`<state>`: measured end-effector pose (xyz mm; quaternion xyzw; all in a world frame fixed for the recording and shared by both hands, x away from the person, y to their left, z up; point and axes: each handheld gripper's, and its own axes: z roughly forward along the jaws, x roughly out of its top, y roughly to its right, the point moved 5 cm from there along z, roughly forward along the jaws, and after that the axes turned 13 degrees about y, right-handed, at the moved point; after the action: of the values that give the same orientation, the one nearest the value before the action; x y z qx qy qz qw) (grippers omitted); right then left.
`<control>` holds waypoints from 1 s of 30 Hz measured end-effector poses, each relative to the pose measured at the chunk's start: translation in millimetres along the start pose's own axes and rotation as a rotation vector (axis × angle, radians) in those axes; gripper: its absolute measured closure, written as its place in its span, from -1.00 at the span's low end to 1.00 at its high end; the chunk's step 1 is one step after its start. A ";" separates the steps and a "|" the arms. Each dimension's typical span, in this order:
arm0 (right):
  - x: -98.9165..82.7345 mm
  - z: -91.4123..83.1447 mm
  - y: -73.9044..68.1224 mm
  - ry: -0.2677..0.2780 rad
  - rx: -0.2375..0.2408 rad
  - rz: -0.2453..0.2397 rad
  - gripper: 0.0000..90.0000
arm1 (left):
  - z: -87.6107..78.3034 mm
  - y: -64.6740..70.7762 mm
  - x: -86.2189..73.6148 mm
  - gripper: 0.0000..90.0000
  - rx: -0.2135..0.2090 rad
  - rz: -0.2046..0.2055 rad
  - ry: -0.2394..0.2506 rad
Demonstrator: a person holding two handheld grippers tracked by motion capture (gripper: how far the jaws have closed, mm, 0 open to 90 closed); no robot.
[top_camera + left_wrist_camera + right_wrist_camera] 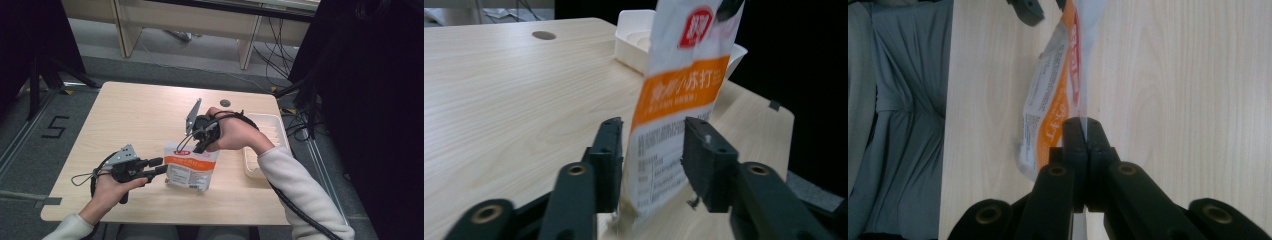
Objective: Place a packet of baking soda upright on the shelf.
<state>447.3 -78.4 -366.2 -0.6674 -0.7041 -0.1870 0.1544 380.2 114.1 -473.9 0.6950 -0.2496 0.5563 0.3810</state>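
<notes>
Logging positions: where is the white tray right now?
In the high view, the white tray sits at the table's right edge, beside the snack packet, under the right forearm.

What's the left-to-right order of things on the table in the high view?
Left tongs → orange-and-white snack packet, its top pinched by the right tongs → white tray at the table's right edge.
</notes>
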 end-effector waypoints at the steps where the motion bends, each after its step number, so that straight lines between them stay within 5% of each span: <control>1: 0.0 0.0 0.0 0.000 0.000 0.000 1.00 | -2.6 0.6 -1.2 0.26 0.013 0.001 -0.001; 9: -4.1 -7.7 1.4 -0.017 -0.010 0.033 1.00 | -30.2 0.7 -13.7 0.08 0.091 0.030 -0.016; 10: -4.4 -8.0 3.9 -0.017 0.001 0.005 1.00 | -32.5 0.3 -14.7 0.08 0.086 0.038 -0.014; 11: -5.7 -9.9 3.2 -0.028 -0.013 0.039 1.00 | -34.1 0.0 -15.2 0.08 0.093 0.041 -0.020; 30: -19.0 -49.6 21.0 -0.035 -0.054 0.062 1.00 | -30.3 -3.0 -22.9 -0.01 0.113 0.013 -0.041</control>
<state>467.8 -117.6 -330.1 -0.6958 -0.6805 -0.1893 0.1299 358.9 138.6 -494.0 0.7250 -0.2300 0.5576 0.3326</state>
